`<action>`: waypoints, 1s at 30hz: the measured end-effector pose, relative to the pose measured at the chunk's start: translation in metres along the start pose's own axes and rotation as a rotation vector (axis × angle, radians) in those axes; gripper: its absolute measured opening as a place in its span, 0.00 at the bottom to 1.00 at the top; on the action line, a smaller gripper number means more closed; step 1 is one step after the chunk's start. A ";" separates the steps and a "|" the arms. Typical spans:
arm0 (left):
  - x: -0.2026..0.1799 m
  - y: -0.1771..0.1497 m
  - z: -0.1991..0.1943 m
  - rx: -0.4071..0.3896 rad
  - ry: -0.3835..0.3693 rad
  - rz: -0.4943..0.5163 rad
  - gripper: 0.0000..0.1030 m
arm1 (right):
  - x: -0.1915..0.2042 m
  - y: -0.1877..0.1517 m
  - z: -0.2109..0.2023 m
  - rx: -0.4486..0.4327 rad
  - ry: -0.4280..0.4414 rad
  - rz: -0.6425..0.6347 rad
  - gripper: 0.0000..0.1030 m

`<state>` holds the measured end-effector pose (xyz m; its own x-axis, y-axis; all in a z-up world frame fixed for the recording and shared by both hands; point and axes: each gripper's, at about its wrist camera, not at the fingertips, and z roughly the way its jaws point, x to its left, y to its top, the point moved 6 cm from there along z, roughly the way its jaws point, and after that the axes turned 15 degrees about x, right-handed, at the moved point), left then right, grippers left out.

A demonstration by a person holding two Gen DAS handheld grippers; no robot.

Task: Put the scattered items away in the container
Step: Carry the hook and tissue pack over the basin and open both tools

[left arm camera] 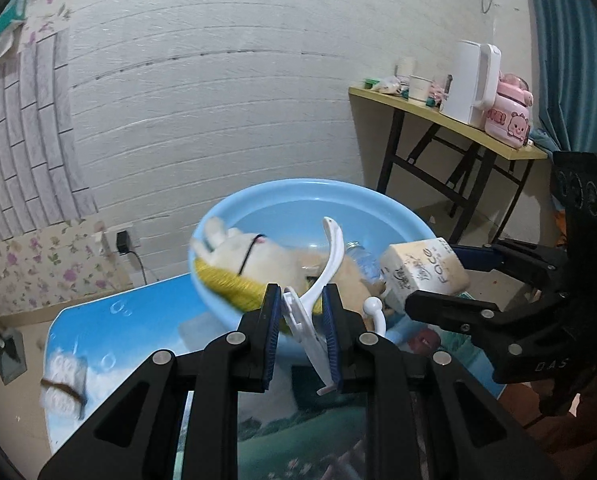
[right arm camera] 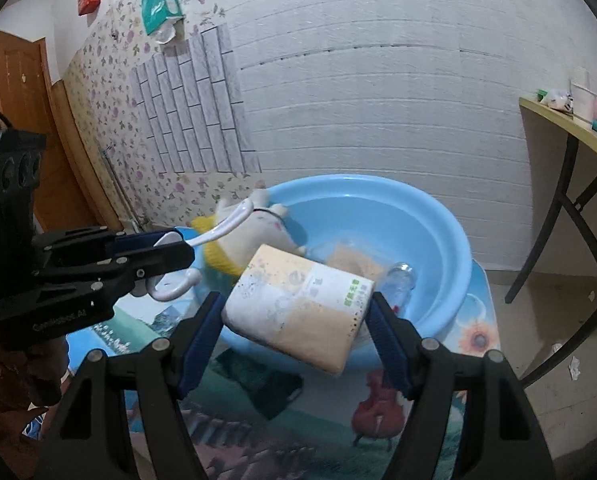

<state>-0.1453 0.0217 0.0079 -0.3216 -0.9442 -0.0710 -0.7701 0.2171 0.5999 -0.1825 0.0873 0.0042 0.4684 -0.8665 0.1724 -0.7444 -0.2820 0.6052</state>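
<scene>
My left gripper (left arm camera: 301, 300) is shut on a white plastic hanger (left arm camera: 328, 258), whose hook curls up over the light blue basin (left arm camera: 258, 204). In the basin lie a cream plush toy (left arm camera: 254, 254) with a yellow part and a clear bottle (left arm camera: 362, 260). My right gripper (right arm camera: 296, 308) is shut on a tilted tissue pack (right arm camera: 282, 280), held just in front of the basin's near rim (right arm camera: 378, 184). In the right wrist view the left gripper (right arm camera: 170, 246) with the hanger (right arm camera: 226, 224) is at the left, beside the plush toy (right arm camera: 254, 236) and the bottle (right arm camera: 398, 280).
The basin stands on a low table with a picture-printed cover (left arm camera: 138, 320). A small white item with a dark band (left arm camera: 64, 384) lies at its left edge. A yellow side table (left arm camera: 458, 120) with a white kettle, cups and a pink pot stands to the right, against the brick-pattern wall.
</scene>
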 end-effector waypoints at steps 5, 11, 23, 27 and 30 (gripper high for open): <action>-0.012 0.011 0.019 0.020 0.008 0.041 0.19 | -0.020 0.009 0.012 0.007 -0.007 0.020 0.69; -0.022 0.020 0.037 0.048 -0.006 0.065 0.19 | -0.032 0.009 0.024 0.031 -0.009 0.023 0.70; -0.026 0.018 0.031 0.045 -0.007 0.079 0.37 | -0.032 0.007 0.019 0.040 -0.049 0.043 0.80; -0.023 0.012 0.019 0.029 0.000 0.070 0.38 | -0.027 0.002 0.012 0.034 -0.061 0.034 0.80; -0.017 0.005 0.007 0.011 0.011 0.051 0.46 | -0.023 -0.003 0.004 0.030 -0.071 0.029 0.80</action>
<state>-0.1477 0.0408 0.0065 -0.3550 -0.9343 -0.0315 -0.7587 0.2682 0.5937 -0.1933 0.1067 -0.0051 0.4124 -0.9012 0.1330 -0.7714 -0.2679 0.5772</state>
